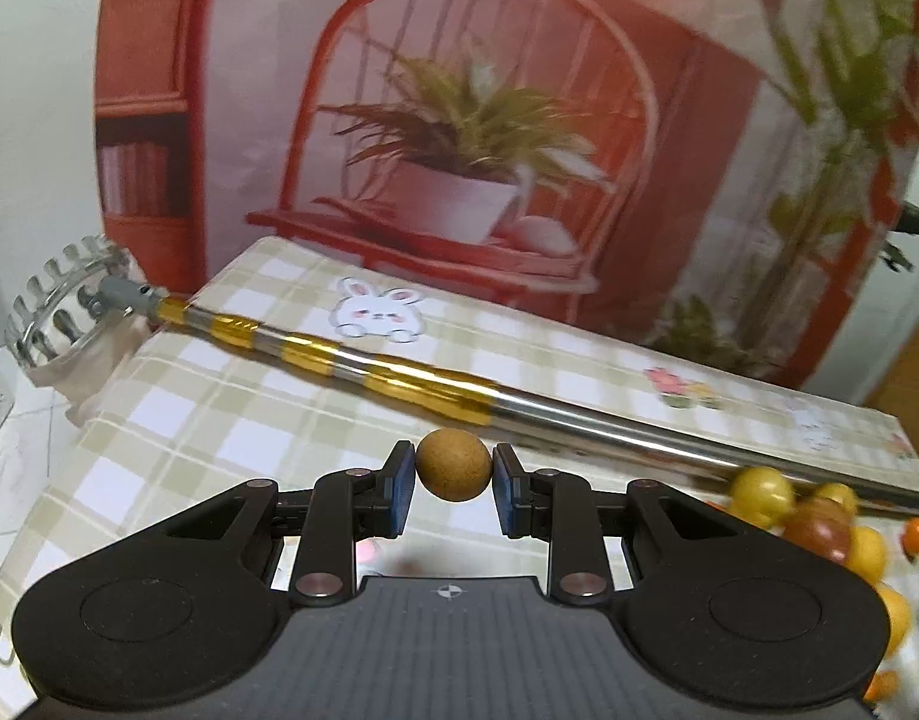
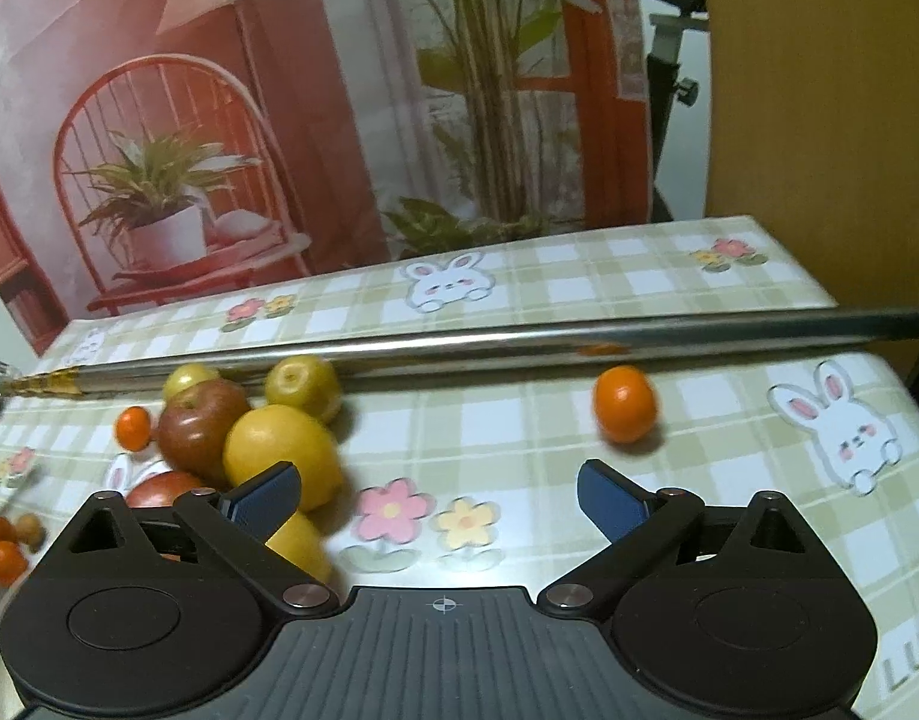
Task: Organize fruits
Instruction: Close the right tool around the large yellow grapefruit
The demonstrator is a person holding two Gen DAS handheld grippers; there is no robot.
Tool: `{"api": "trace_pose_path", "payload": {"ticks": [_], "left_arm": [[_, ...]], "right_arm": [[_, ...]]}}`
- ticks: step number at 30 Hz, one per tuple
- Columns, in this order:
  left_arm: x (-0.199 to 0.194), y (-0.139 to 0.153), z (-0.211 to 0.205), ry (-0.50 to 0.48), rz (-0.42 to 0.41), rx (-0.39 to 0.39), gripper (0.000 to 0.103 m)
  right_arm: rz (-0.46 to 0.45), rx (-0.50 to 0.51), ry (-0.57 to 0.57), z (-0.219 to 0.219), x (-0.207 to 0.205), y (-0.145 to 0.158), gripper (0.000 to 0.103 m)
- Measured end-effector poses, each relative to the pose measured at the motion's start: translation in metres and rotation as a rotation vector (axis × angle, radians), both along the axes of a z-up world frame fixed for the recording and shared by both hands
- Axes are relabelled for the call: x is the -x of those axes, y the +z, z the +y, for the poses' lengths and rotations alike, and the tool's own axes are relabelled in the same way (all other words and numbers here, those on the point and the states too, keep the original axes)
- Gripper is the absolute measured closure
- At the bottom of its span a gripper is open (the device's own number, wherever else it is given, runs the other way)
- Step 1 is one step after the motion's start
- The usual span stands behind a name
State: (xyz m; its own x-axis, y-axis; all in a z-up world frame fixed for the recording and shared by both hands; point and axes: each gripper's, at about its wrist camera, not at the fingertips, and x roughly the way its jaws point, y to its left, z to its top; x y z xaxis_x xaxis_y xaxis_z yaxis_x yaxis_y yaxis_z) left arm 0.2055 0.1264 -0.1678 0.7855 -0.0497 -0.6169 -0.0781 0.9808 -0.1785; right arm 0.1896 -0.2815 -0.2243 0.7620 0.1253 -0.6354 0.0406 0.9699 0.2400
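We lose the fruit pile (image 1: 819,522) to blur in the left wrist view; its right side is cut by the frame edge. In the right wrist view, the left finger of the right gripper (image 2: 438,498) covers part of a lemon (image 2: 273,450), and the red apple (image 2: 159,489) behind it. Pole (image 2: 519,339) runs off right. Small fruits (image 2: 6,546) at left edge too blurred to identify.

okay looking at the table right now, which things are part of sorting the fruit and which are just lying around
Part of the job: small brown round fruit clamped in the left gripper; open right gripper; fruit pile of apples and yellow citrus; lone orange.

Just lying about: telescopic picker pole with its basket head; checked tablecloth; printed backdrop.
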Motion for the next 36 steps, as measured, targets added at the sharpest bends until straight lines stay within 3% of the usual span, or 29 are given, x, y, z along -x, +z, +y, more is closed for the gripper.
{"api": "trace_pose_path", "payload": {"ticks": [3, 14, 18, 21, 27, 30, 36], "left_arm": [[0.015, 0.007, -0.011, -0.03, -0.015, 0.005, 0.074], [0.057, 0.025, -0.051, -0.11, -0.036, -0.023, 0.074], [0.066, 0.027, -0.056, -0.13, -0.025, 0.0, 0.074], [0.068, 0.025, -0.059, -0.146, -0.016, 0.023, 0.074], [0.067, 0.03, -0.061, -0.152, -0.013, 0.015, 0.074], [0.074, 0.036, -0.065, -0.163, -0.031, -0.009, 0.074], [0.087, 0.035, -0.069, -0.167, -0.011, 0.012, 0.074]], "right_arm": [[-0.003, 0.009, -0.006, -0.008, -0.002, 0.0, 0.011], [0.018, -0.085, 0.095, 0.01, 0.001, 0.003, 0.011], [0.035, -0.049, 0.174, 0.029, -0.002, 0.003, 0.021], [0.049, 0.041, 0.257, 0.052, -0.004, 0.002, 0.03], [0.069, 0.061, 0.306, 0.07, -0.009, 0.002, 0.037], [0.081, 0.071, 0.343, 0.076, -0.01, 0.0, 0.046], [0.097, 0.079, 0.377, 0.081, -0.016, -0.007, 0.049]]}}
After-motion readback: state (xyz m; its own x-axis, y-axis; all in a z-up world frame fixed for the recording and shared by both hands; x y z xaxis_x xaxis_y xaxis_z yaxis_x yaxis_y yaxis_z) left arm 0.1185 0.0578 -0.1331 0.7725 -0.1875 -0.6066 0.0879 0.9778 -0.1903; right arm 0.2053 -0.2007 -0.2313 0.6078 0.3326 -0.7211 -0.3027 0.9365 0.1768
